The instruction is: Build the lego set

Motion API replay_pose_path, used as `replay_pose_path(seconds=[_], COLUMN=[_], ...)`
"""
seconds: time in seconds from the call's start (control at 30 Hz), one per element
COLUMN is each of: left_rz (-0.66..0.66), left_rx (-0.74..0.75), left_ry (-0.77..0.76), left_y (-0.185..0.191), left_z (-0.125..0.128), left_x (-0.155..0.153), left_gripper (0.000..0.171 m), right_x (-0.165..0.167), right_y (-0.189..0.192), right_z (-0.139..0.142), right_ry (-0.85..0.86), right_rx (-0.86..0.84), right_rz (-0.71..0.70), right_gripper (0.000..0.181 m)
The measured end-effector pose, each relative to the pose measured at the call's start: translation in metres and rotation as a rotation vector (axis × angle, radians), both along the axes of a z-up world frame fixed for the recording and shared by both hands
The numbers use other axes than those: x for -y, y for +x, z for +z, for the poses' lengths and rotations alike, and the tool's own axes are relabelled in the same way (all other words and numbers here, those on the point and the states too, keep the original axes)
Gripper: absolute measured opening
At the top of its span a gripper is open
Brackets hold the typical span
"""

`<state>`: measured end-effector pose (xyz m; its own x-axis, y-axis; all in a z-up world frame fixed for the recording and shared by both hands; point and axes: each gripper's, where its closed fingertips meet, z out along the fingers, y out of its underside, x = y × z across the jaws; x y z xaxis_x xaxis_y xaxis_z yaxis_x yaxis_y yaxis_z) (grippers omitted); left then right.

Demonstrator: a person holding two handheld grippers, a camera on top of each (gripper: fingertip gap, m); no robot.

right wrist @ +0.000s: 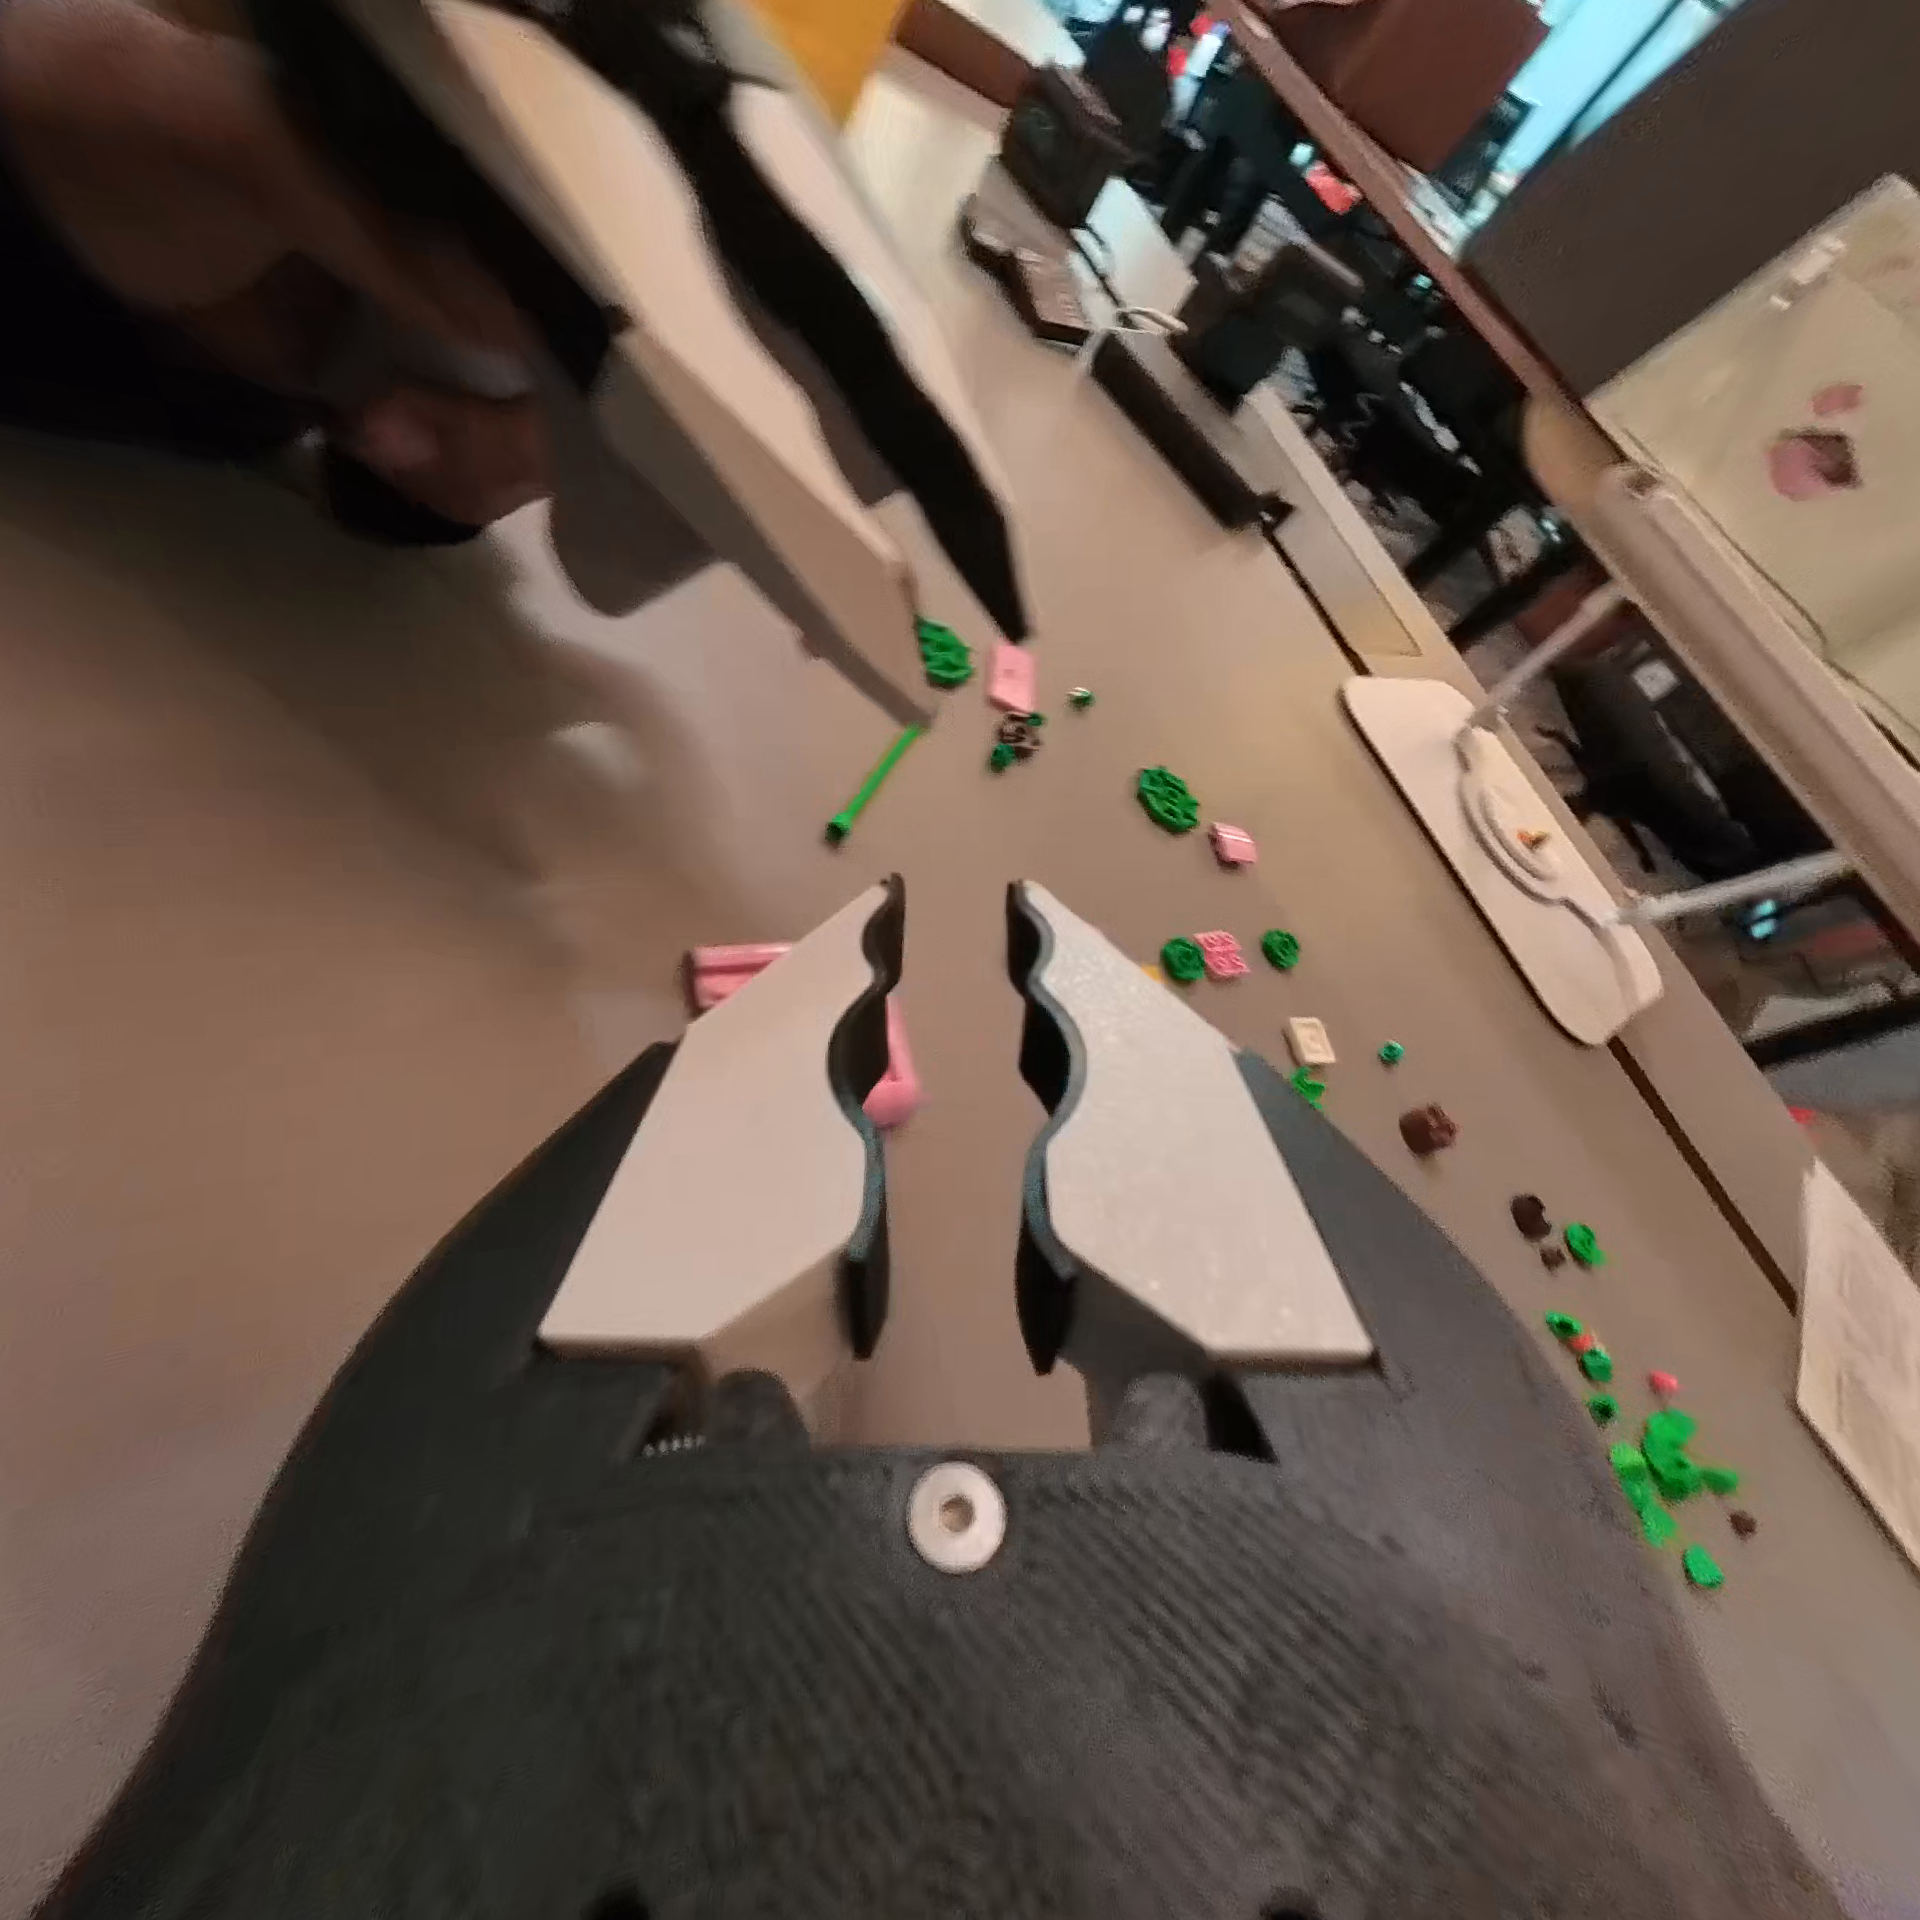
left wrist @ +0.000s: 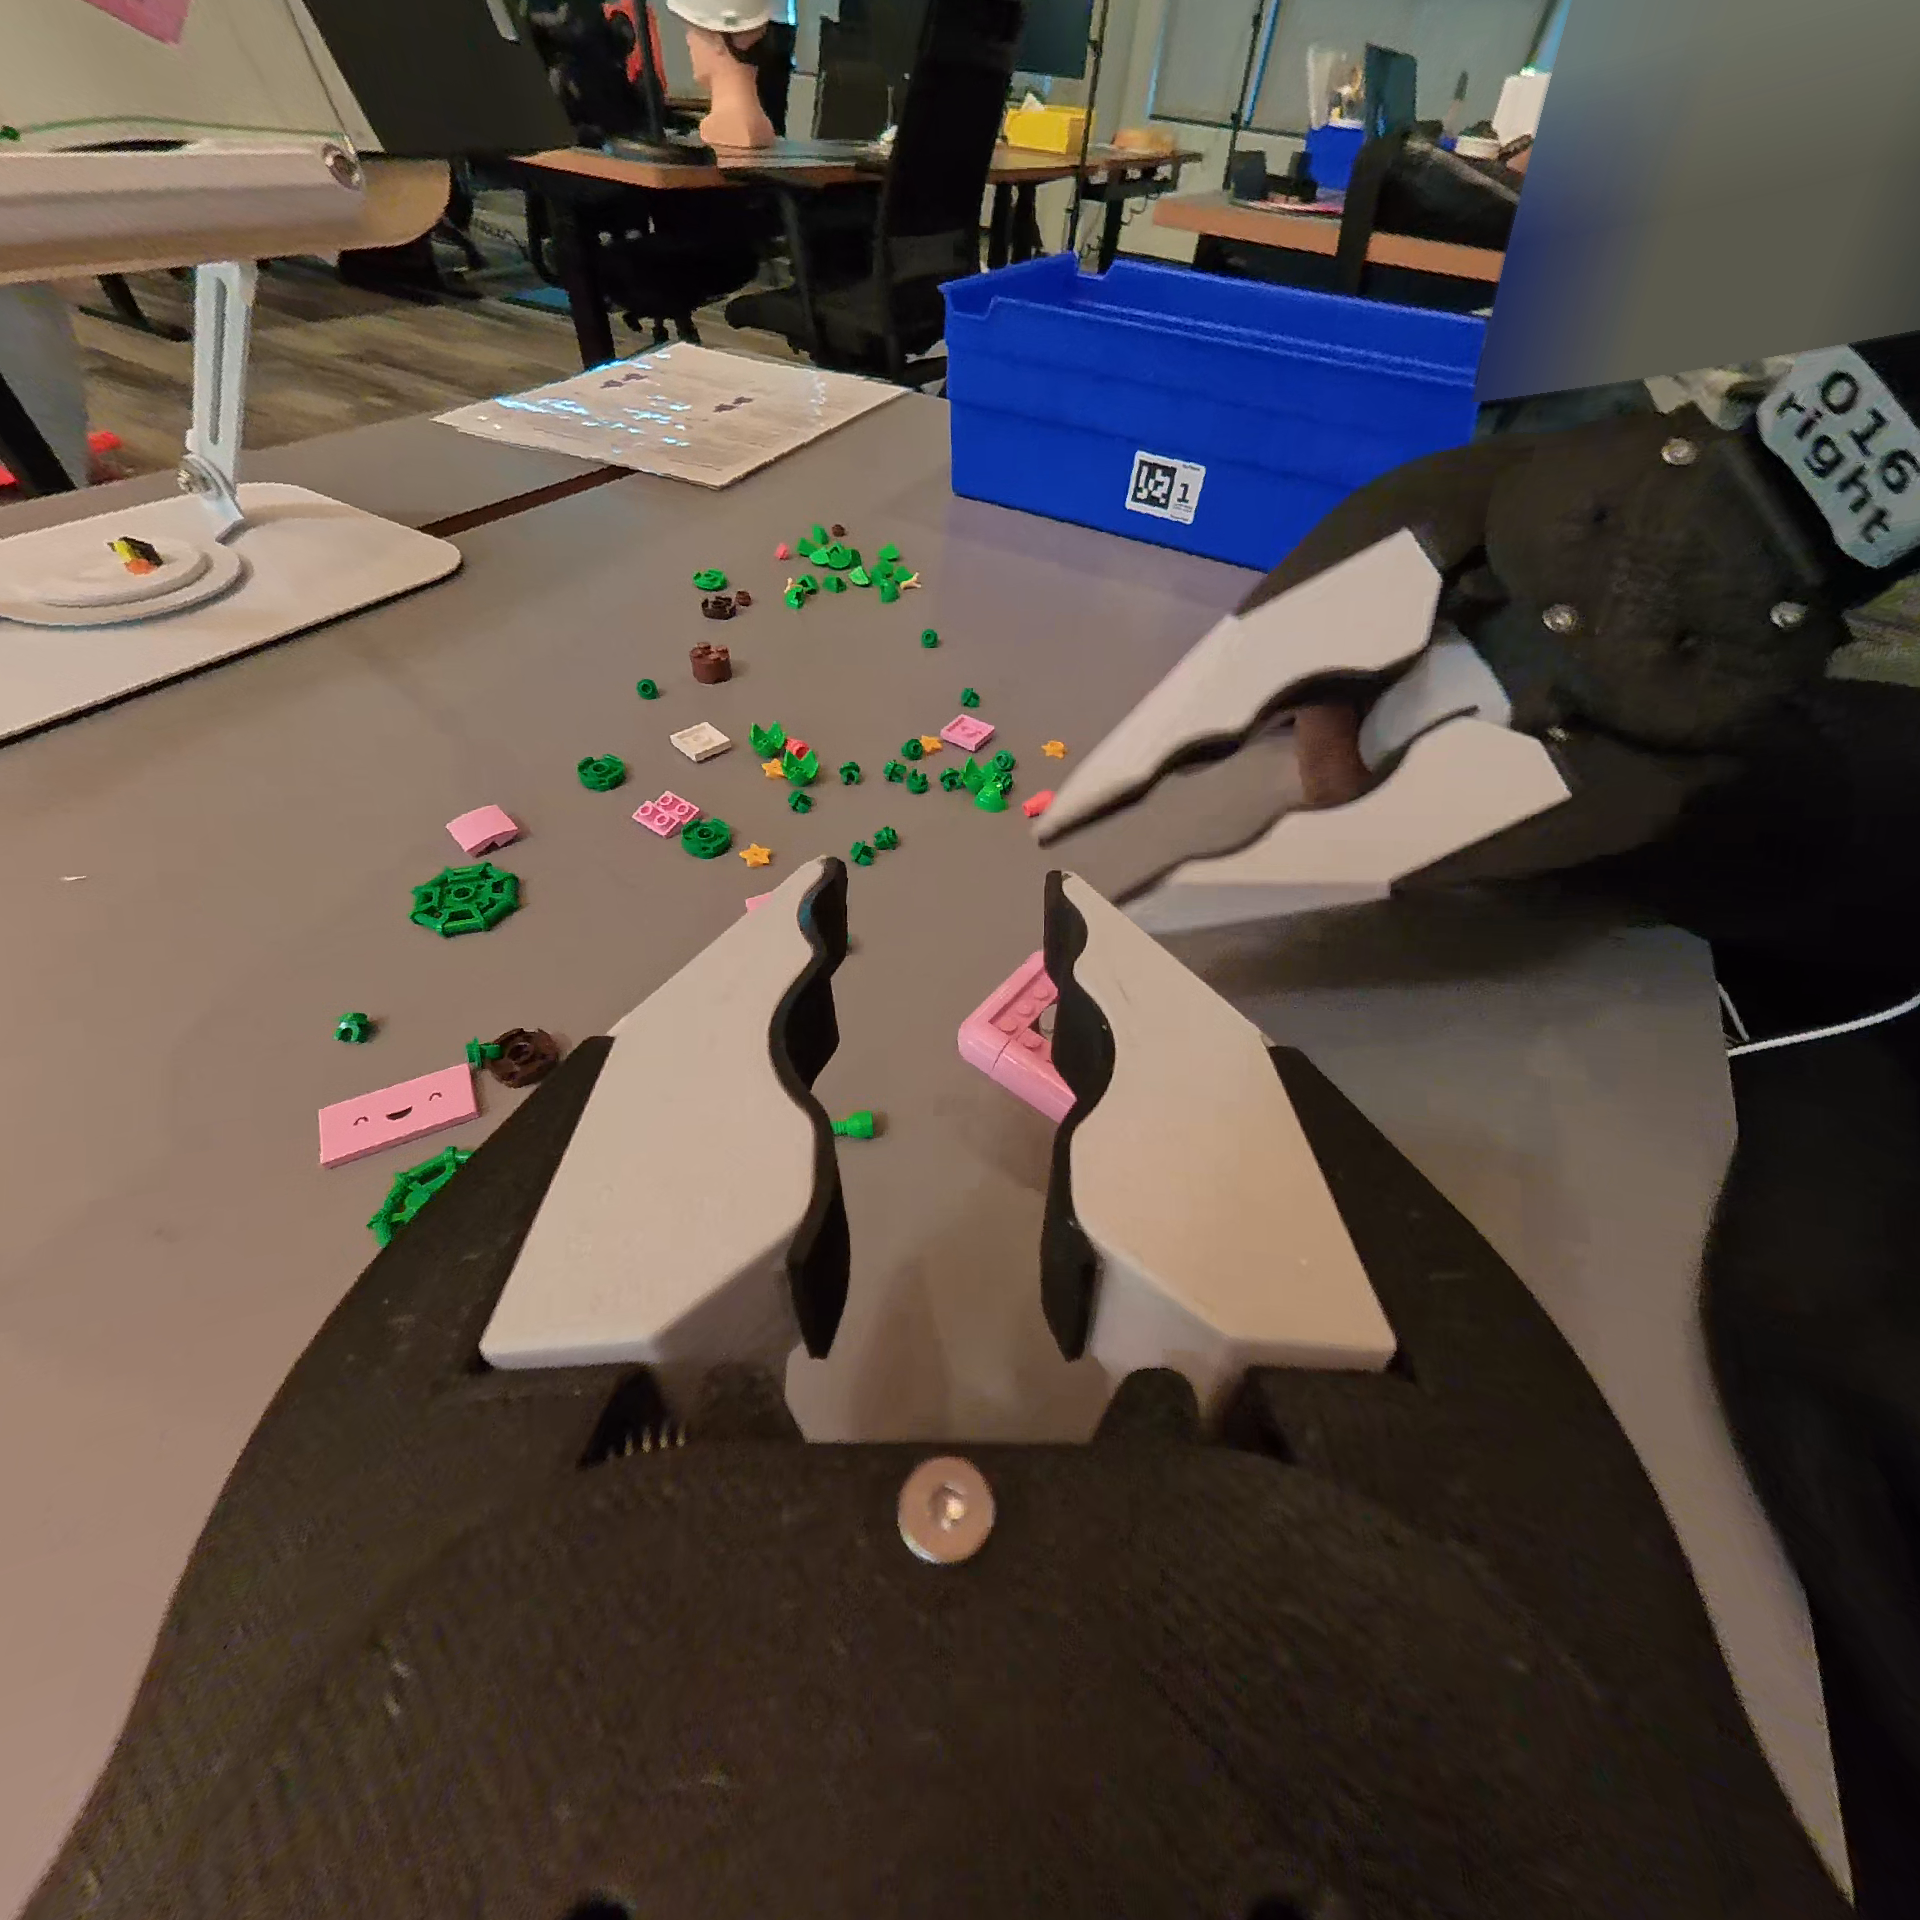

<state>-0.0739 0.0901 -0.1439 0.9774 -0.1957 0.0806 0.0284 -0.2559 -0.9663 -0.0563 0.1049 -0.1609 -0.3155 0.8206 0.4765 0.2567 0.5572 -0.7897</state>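
Presently, left gripper (left wrist: pixel 943 883): jaws apart, empty, above the grey table (left wrist: pixel 312 1351). Pink corner assembly (left wrist: pixel 1013 1029): on the table, partly hidden behind its right finger. Right gripper (right wrist: pixel 954 888): jaws apart, empty, entering the left view at 3 o'clock. Loose green, pink and brown lego pieces (left wrist: pixel 810 769): scattered toward 12 o'clock. Pink face tile (left wrist: pixel 397 1114): at 9 o'clock. Blue bin (left wrist: pixel 1205 395): at 1 o'clock.

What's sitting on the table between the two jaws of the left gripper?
In the left wrist view, one small green peg lies between the left gripper's open jaws; otherwise bare grey table.
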Motion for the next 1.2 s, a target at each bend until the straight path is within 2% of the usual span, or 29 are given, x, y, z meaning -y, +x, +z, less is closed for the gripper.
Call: replay_pose_path(seconds=[0.1, 0.17, 0.27, 0.33, 0.43, 0.5, 0.6, 0.7, 0.8, 0.97, 1.0, 1.2], left_rz=[0.024, 0.040, 0.033, 0.027, 0.047, 0.071, 0.061, 0.044, 0.041, 0.027, 0.023, -0.002], left_rx=[0.002, 0.007, 0.018, 0.016, -0.032, -0.055, -0.037, -0.036, -0.034, 0.058, 0.080, 0.142], left_ry=[0.016, 0.032, 0.048, 0.065, 0.072, 0.098, 0.139, 0.150, 0.152, 0.189, 0.194, 0.203], left_y=[-0.005, -0.007, -0.006, -0.004, -0.009, -0.013, -0.010, -0.006, -0.005, -0.007, -0.007, -0.007], left_z=[0.003, 0.007, 0.011, 0.014, 0.015, 0.019, 0.028, 0.030, 0.030, 0.039, 0.040, 0.044], left_x=[0.000, 0.000, 0.001, 0.005, 0.013, 0.017, 0.020, 0.022, 0.026, 0.031, 0.031, 0.032], left_gripper=[0.035, 0.035, 0.035, 0.035, 0.035, 0.034, 0.034, 0.034, 0.034, 0.035, 0.035, 0.037], right_x=[-0.032, -0.051, -0.077, -0.114, -0.175, -0.215, -0.267, -0.303, -0.309, -0.307, -0.307, -0.290], right_y=[-0.011, -0.019, -0.046, -0.074, -0.128, -0.167, -0.214, -0.237, -0.247, -0.251, -0.251, -0.262], right_z=[0.013, 0.033, 0.092, 0.139, 0.192, 0.204, 0.195, 0.165, 0.149, 0.146, 0.146, 0.137], right_ry=[-0.115, -0.194, -0.351, -0.411, -0.327, -0.213, -0.124, -0.150, -0.190, -0.163, -0.164, -0.142], right_rx=[-0.037, -0.071, -0.192, -0.292, -0.414, -0.443, -0.438, -0.355, -0.359, -0.385, -0.373, -0.305], right_rz=[-0.111, -0.143, -0.092, -0.111, -0.198, -0.305, -0.463, -0.584, -0.613, -0.648, -0.650, -0.577], right_gripper=[0.033, 0.041, 0.038, 0.041, 0.052, 0.059, 0.066, 0.069, 0.076, 0.068, 0.065, 0.000])
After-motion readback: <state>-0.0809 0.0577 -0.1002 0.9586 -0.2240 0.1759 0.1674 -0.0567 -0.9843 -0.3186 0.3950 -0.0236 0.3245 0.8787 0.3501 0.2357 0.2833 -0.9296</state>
